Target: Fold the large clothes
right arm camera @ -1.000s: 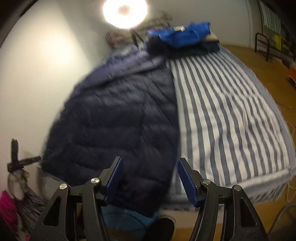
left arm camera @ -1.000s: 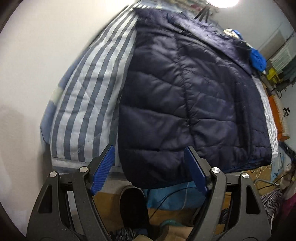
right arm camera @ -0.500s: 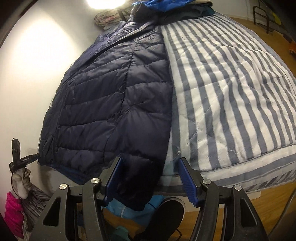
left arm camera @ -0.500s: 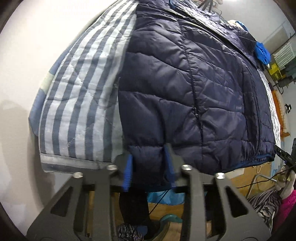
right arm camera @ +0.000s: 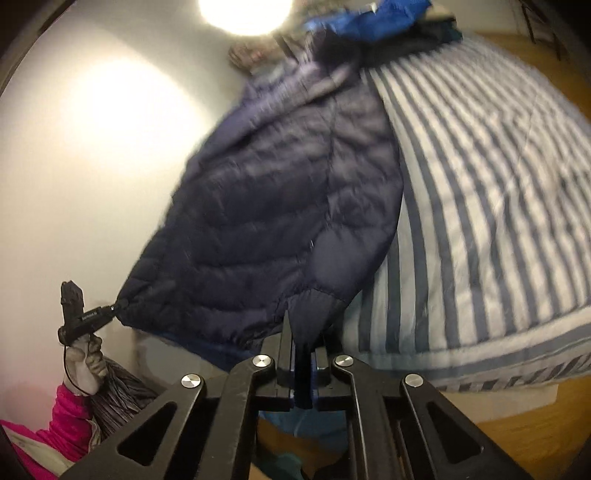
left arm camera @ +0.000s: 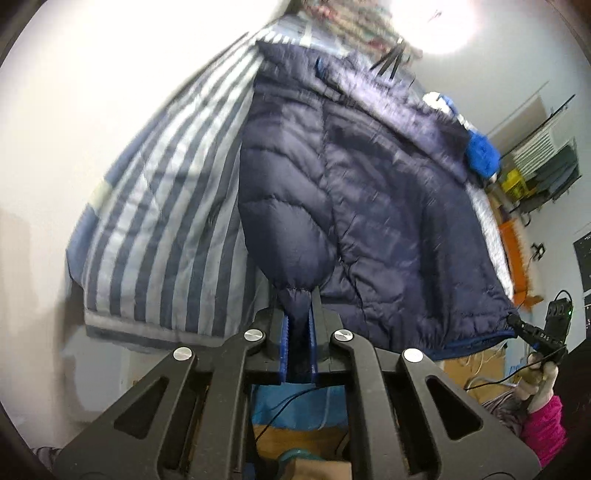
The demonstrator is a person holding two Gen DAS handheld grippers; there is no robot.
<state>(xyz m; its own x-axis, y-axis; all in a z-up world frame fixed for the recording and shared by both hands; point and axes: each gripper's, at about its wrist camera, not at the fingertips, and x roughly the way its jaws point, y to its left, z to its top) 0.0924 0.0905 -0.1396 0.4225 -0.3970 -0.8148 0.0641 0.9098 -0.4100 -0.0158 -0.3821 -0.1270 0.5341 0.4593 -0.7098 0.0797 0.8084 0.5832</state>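
A navy quilted puffer jacket (left arm camera: 388,206) lies lengthwise on a blue-and-white striped bed (left arm camera: 159,221), its hem hanging over the near edge. My left gripper (left arm camera: 298,317) is shut on the jacket's near left hem corner, bunched between the blue pads. My right gripper (right arm camera: 304,347) is shut on the jacket's (right arm camera: 280,206) near right hem corner. Each view shows the other gripper pinching the far hem corner: the right one in the left wrist view (left arm camera: 517,323), the left one in the right wrist view (right arm camera: 114,307). The hem is lifted and stretched between them.
The striped bed (right arm camera: 498,192) runs away from me, with a white wall on its left. Folded blue clothes (right arm camera: 369,22) sit at the bed's far end. A bright lamp (right arm camera: 245,13) glares above. Wooden floor, cables and a blue item lie below the bed edge.
Both grippers have closed on the jacket's hem corners and lifted them. A second ago both were open in front of the hem; half a second ago the left was closing and the right was open.
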